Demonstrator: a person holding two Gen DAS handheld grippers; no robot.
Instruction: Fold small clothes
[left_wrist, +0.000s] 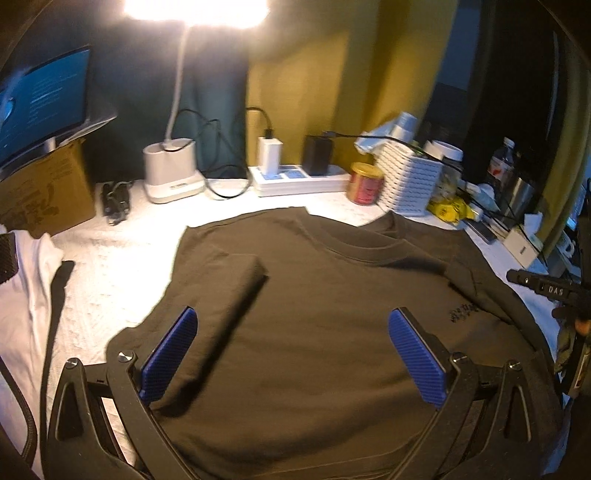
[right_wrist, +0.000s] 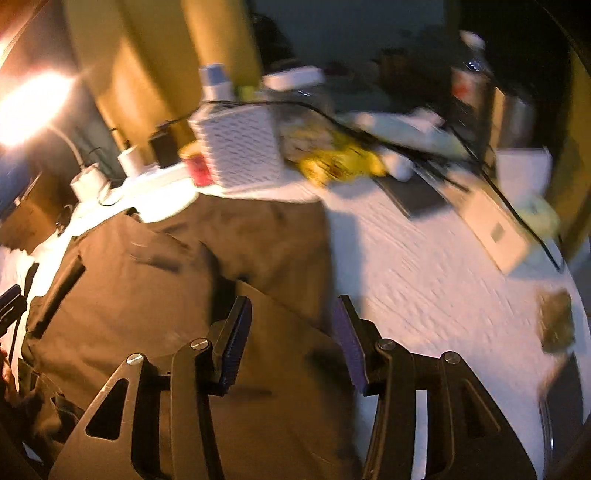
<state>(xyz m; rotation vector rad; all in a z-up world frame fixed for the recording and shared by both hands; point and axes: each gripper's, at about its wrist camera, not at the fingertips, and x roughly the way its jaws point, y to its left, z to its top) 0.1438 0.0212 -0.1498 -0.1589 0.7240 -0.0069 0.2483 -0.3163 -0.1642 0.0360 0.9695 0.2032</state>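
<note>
A dark olive T-shirt (left_wrist: 314, 314) lies spread on the white table cover (left_wrist: 122, 258), neckline toward the back, with its left sleeve folded inward. My left gripper (left_wrist: 293, 319) is open wide and empty, hovering over the shirt's middle. In the blurred right wrist view the same T-shirt (right_wrist: 147, 288) fills the left half. My right gripper (right_wrist: 291, 310) is open and empty above the shirt's right edge, where its right sleeve lies. Part of the right gripper shows at the right edge of the left wrist view.
A white garment (left_wrist: 26, 295) lies at the left. Along the back stand a cardboard box (left_wrist: 44, 192), a lamp base (left_wrist: 171, 170), a power strip (left_wrist: 299, 179), a red can (left_wrist: 365, 182) and a white basket (left_wrist: 410, 177). Cables and clutter (right_wrist: 424, 147) sit at the back right.
</note>
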